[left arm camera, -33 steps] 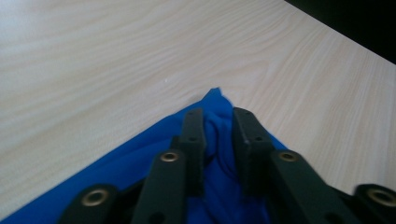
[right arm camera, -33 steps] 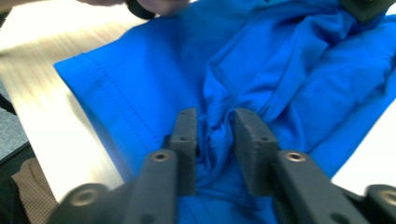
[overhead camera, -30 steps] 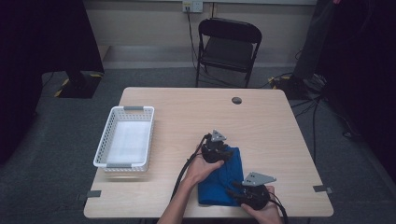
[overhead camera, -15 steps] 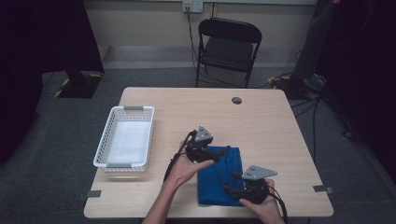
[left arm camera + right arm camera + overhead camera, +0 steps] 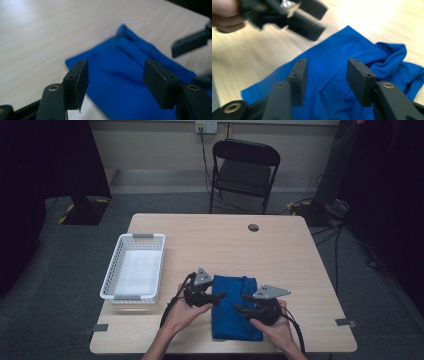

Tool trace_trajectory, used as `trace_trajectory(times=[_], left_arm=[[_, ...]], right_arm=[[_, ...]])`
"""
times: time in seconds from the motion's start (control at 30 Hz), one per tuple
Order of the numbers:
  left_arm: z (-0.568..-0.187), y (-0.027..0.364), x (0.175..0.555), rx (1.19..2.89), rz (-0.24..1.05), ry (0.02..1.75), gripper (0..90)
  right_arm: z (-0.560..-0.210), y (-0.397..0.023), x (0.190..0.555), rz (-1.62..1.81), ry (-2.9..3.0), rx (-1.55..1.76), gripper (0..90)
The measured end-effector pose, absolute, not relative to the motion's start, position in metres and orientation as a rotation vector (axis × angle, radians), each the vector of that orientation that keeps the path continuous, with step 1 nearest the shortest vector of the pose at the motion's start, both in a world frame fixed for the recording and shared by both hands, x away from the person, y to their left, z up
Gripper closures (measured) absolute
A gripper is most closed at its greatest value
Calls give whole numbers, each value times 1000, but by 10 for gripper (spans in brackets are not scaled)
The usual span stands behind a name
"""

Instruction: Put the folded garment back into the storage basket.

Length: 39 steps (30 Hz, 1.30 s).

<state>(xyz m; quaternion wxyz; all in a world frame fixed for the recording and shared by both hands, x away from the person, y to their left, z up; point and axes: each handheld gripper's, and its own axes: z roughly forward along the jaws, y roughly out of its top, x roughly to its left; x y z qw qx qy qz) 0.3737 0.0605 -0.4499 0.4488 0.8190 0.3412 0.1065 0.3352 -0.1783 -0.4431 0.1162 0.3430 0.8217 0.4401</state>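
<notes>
A blue cloth (image 5: 235, 320) lies folded on the near part of the wooden table (image 5: 210, 245), with a rumpled far edge (image 5: 387, 57). My left gripper (image 5: 220, 296) hovers at the cloth's left edge and points right. Its jaws have just been closing, but they stand open with nothing between them (image 5: 117, 72), and the cloth (image 5: 125, 97) lies below. My right gripper (image 5: 240, 304) hangs over the cloth's right half and points left. Its jaws have also been closing and stand open and empty (image 5: 327, 67). The two grippers' tips face each other closely.
A white mesh basket (image 5: 111, 270) stands at the table's left, with nothing in it that I can see. A small dark round thing (image 5: 253, 227) sits near the far edge. A black folding chair (image 5: 245, 167) stands behind the table. Cables trail from both grippers.
My left gripper has moved left and nearer the person, from over the cloth to its left edge. The right gripper has lifted a little above the cloth.
</notes>
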Motion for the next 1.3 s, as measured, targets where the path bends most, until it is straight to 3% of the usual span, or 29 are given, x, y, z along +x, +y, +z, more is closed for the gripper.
trace_trajectory(times=[0.27, 0.37, 0.5, 0.6, 1.0, 1.3], left_arm=[[-472, 60, 362, 2083, 226, 845, 317], [-475, 56, 361, 2106, 231, 832, 344], [-476, 54, 359, 2125, 224, 799, 464], [-479, 54, 358, 2151, 225, 778, 463], [-486, 50, 354, 2174, 286, 765, 490], [-488, 52, 353, 2153, 290, 765, 489]], right_arm=[[-462, -173, 342, 1212, 2416, 1046, 553], [-467, -172, 343, 1211, 2412, 1061, 553], [-472, -169, 343, 1195, 2417, 1061, 554], [-477, -168, 342, 1159, 2433, 1040, 553], [-477, -181, 339, 1169, 2393, 1064, 824], [-473, -200, 336, 1170, 2345, 1109, 857]])
